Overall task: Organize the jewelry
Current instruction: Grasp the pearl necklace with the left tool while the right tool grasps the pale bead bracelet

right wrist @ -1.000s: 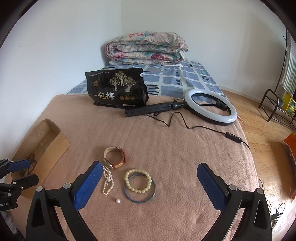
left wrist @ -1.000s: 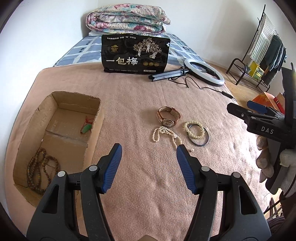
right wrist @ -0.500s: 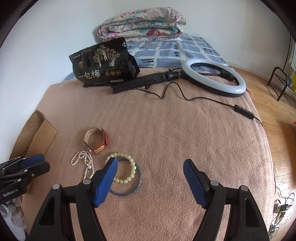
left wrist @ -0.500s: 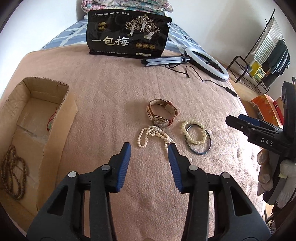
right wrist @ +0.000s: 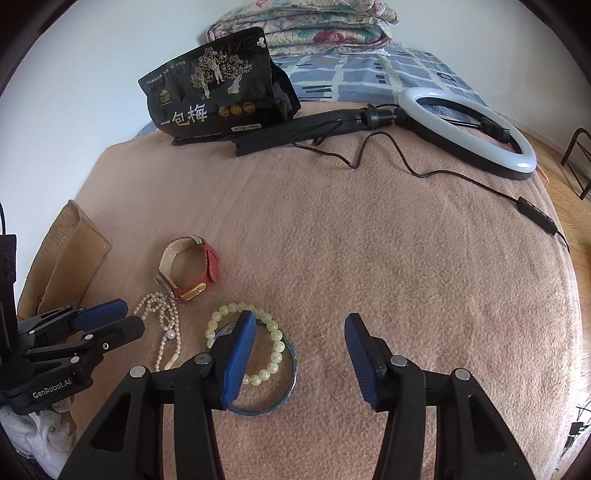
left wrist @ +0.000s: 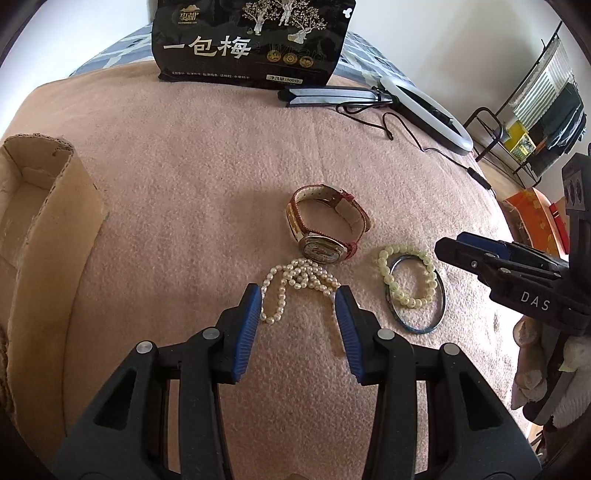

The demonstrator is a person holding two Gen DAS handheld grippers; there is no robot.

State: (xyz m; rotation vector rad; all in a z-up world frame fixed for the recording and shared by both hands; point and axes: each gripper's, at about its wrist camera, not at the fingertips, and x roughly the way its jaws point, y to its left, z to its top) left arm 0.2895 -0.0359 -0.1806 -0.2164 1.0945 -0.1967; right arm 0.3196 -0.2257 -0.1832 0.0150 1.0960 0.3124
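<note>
Four loose pieces of jewelry lie grouped on the pink blanket [left wrist: 184, 177], mid-frame in the left wrist view: one pearl necklace [left wrist: 295, 275], one wristwatch [left wrist: 325, 225] with a red strap, one pale green bead bracelet [left wrist: 406, 277], and one thin dark bangle [left wrist: 417, 321]. The watch sits just above the pearls, its face touching or nearly touching the strand. The bead bracelet lies inside the bangle's ring, overlapping its upper edge. Left gripper [left wrist: 297, 299], low centre of its own frame: blue pads spread apart, one each side of the lower part of the pearl strand, nothing pinched; whether the pads touch the pearls I cannot tell. Right gripper [right wrist: 299, 332], low centre of its view: also spread wide, holding nothing, its left pad over the bead bracelet [right wrist: 255, 343] and bangle [right wrist: 273, 398], its right pad over bare blanket. One cardboard box [left wrist: 40, 229] sits open at the left edge of the left wrist view; a bit of brown beads shows at its lower edge, count unclear. Upper part of the frames: one black snack bag [left wrist: 251, 40] with gold printing standing up, one ring light [right wrist: 465, 125] lying flat with its folded stand and a trailing cable, one folded floral quilt [right wrist: 306, 26] at the top of the right wrist view. One clothes rack [left wrist: 535, 110] at upper right.
</note>
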